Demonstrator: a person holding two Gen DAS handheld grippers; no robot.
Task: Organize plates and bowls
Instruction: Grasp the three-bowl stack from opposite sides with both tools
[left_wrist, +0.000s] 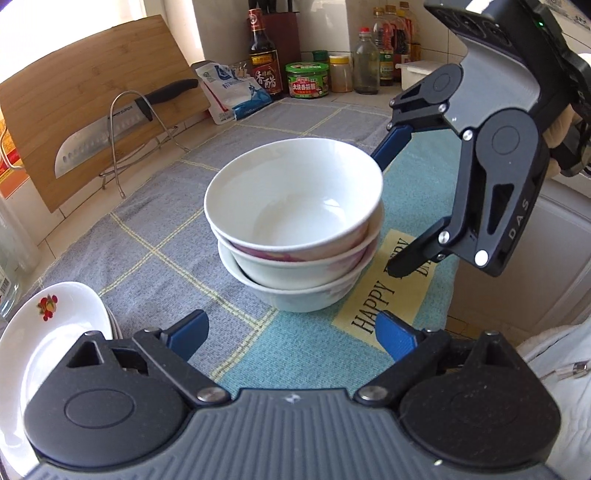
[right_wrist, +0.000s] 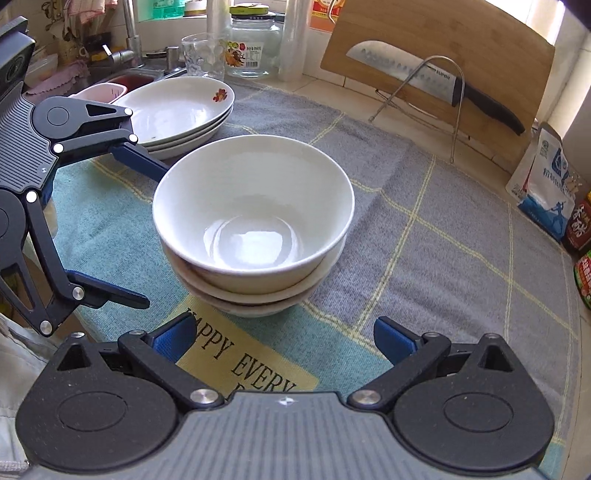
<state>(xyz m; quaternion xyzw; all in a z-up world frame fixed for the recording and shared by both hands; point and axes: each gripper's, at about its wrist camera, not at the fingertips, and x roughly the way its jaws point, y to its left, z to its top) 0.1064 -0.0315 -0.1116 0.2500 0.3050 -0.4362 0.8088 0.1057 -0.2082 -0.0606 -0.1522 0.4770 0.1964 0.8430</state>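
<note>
Bowls: three white ceramic bowls (left_wrist: 295, 221) nested in one stack, mid-cloth on the table; the top bowl sits slightly askew in the one below.
Plates: stack of shallow white plates (right_wrist: 177, 110) with a small fruit print, near the bowls on the sink side, not touching them.
Handling: likely rigid, glazed and slick; probably fairly heavy as a stack of three; chips or breaks if knocked. The nested bowls may shift if tipped.
Where to grip: judged best low on opposite walls of the bottom bowl, so that the whole stack lifts level; a pinch on the top rim alone would likely lift only that bowl.
Left tongs (left_wrist: 291, 334): spread wide, nothing between them, stack just ahead.
Right tongs (right_wrist: 284, 336): spread wide, empty, facing the stack from the other side.
Surface: grey and teal checked cloth (left_wrist: 147, 236) with a yellow "HAPPY EVERY DAY" patch; soft, should cushion a set-down, could ruck up under a slide.
Room: kitchen table; bamboo cutting board (left_wrist: 92, 99) and kitchen knife (right_wrist: 436, 81) on a wire rack, sauce bottles and jars along the tiled wall, sink beyond the plates.
</note>
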